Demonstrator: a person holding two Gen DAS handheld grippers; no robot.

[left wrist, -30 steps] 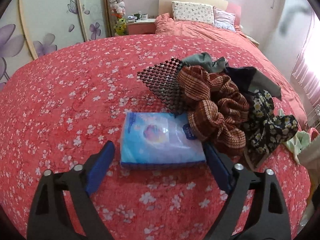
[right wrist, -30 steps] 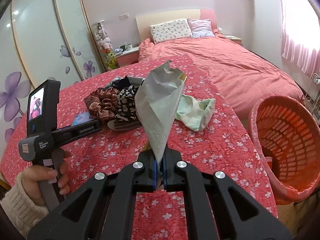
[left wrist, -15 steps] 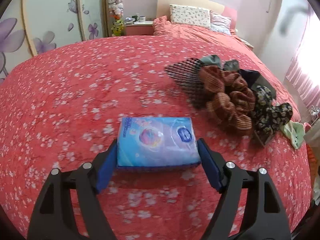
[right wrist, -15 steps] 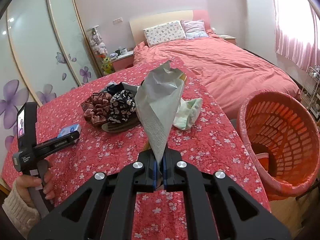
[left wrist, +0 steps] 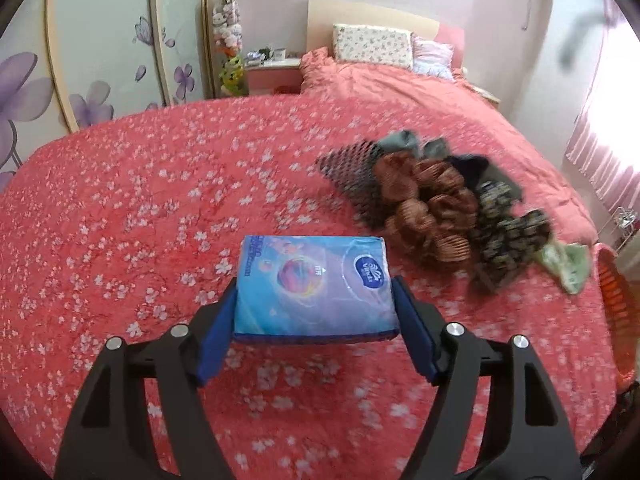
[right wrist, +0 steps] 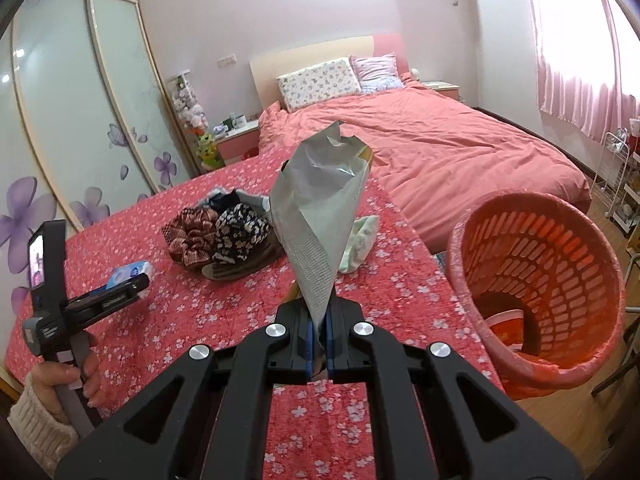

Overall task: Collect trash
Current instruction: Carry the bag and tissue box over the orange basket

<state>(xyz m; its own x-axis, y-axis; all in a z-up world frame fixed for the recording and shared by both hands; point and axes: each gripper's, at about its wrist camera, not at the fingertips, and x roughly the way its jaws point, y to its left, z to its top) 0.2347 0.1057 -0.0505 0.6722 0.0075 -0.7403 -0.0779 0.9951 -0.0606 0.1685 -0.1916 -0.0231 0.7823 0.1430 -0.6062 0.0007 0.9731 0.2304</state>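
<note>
The left gripper [left wrist: 314,312] has its blue fingers [left wrist: 214,326] pressed against both short sides of a blue tissue pack [left wrist: 314,284]; the jaws have just been closing in on it, and the pack appears lifted clear of the flowered red tabletop [left wrist: 140,200], though the blur leaves that uncertain. The right gripper [right wrist: 318,338] is clamped tight on the lower corner of a crumpled silver wrapper [right wrist: 316,224], which stands upright above the fingers. Both grippers tilt downward over the tabletop. Only the right wrist view shows the person's left hand [right wrist: 66,378], in a cream knit sleeve [right wrist: 34,426], wrapped around the left gripper's handle, and the orange basket [right wrist: 536,292] just right of the fingers, with a red-and-white carton in its bottom. Beyond the fingers lies a pile of scrunchies and cloths [left wrist: 448,208].
</note>
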